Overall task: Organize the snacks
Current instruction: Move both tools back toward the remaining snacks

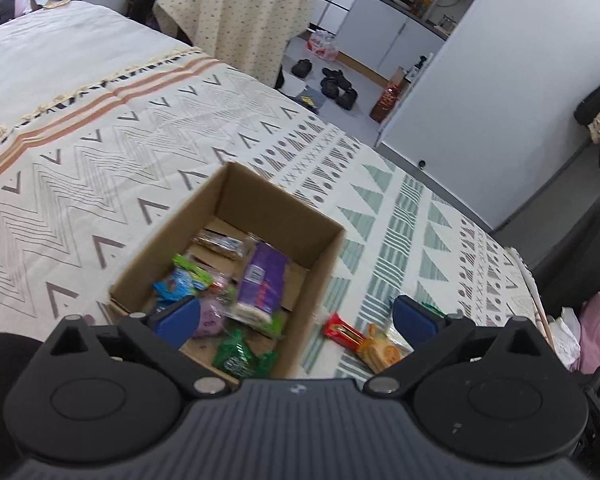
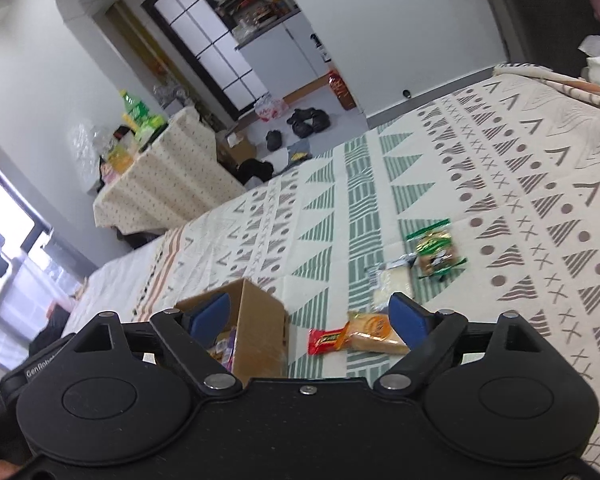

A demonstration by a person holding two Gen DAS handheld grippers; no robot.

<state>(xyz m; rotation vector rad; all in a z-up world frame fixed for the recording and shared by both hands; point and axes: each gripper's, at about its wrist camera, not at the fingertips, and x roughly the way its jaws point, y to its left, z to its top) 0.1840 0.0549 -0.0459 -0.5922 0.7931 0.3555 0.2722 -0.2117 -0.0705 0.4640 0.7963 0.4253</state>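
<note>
Brown cardboard forms the open box (image 1: 236,216) that sits on the patterned bedspread (image 1: 100,184) covering the bed, and it already holds a heap of wrapped snacks: a tall purple packet (image 1: 262,280) leaning near the middle, a green wrapper (image 1: 240,356) at the near edge, a blue-and-green packet (image 1: 180,282) to the left, a pale lilac pack (image 1: 210,320) and a clear-wrapped bar (image 1: 220,242) toward the far side. The left gripper (image 1: 296,316) hangs over the near side of the box with its 2 blue pads spread wide and nothing between them; one pad is above the box's contents, the other above the bedspread. Just to the right of the box, on the green-striped band of the bedspread, lie a red packet (image 1: 342,330) and an orange-wrapped biscuit pack (image 1: 382,350), touching end to end. The right gripper (image 2: 310,316) is also wide apart and empty; in its view the box (image 2: 260,332) is at lower left, the red packet (image 2: 326,340) and biscuit pack (image 2: 376,334) lie between its pads, and farther out on the bed rest a clear pack of pale wafers (image 2: 392,284) and a green-edged cookie pack (image 2: 436,250), close together. Beyond the bed stands a surface with a dotted cream cloth (image 2: 168,184), with dark shoes (image 2: 308,122) on the floor.
</note>
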